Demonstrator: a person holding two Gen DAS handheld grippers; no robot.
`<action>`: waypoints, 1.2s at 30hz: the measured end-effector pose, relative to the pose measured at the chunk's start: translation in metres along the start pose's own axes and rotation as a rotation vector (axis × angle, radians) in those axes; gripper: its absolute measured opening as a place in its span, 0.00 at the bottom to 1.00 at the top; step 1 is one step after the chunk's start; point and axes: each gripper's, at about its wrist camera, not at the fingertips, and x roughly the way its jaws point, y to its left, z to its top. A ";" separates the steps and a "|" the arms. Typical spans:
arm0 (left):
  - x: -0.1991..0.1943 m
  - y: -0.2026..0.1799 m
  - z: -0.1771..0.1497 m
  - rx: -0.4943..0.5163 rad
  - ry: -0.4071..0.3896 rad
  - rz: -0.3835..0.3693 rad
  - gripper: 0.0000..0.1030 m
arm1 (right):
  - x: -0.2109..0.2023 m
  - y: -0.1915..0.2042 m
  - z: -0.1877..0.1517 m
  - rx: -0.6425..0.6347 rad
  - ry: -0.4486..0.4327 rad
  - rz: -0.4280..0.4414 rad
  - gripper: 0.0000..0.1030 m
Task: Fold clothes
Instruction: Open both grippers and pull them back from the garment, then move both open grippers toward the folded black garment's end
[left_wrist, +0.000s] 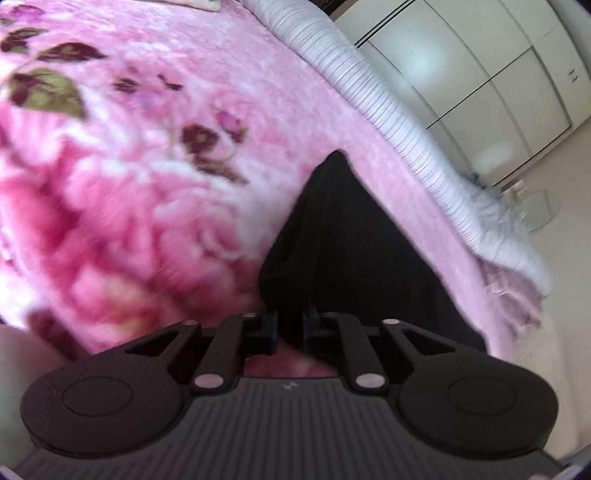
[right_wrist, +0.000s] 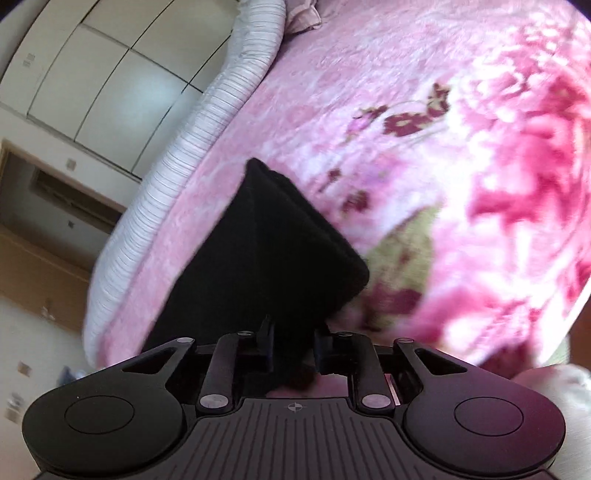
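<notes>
Pink floral blanket (left_wrist: 129, 184); white wardrobe (left_wrist: 461, 66) behind.

Bed (left_wrist: 399, 110) covered by pink floral blanket (left_wrist: 147, 184). Black garment (left_wrist: 351, 240) lies on blanket near bed's edge. White ribbed cover (right_wrist: 207, 122) lines the side.

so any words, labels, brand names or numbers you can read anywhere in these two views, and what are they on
No readable text in either view.
Left gripper, closed on the black garment: a small pale mark on its ribbed body, a symbol, not letters.
Right gripper, also closed on the black garment: a small crosshair mark on its body, no words.
Pink floral blanket: printed flowers only.
White wardrobe doors: plain, with no legible label.
</notes>
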 end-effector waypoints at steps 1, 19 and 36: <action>-0.005 -0.003 0.000 0.016 0.003 0.022 0.17 | -0.005 0.001 -0.001 -0.010 0.003 -0.016 0.26; -0.040 -0.092 -0.073 0.584 0.077 0.221 0.32 | -0.043 0.086 -0.105 -0.723 0.007 -0.241 0.43; -0.092 -0.108 -0.099 0.691 -0.006 0.165 0.33 | -0.086 0.102 -0.134 -0.757 -0.023 -0.204 0.43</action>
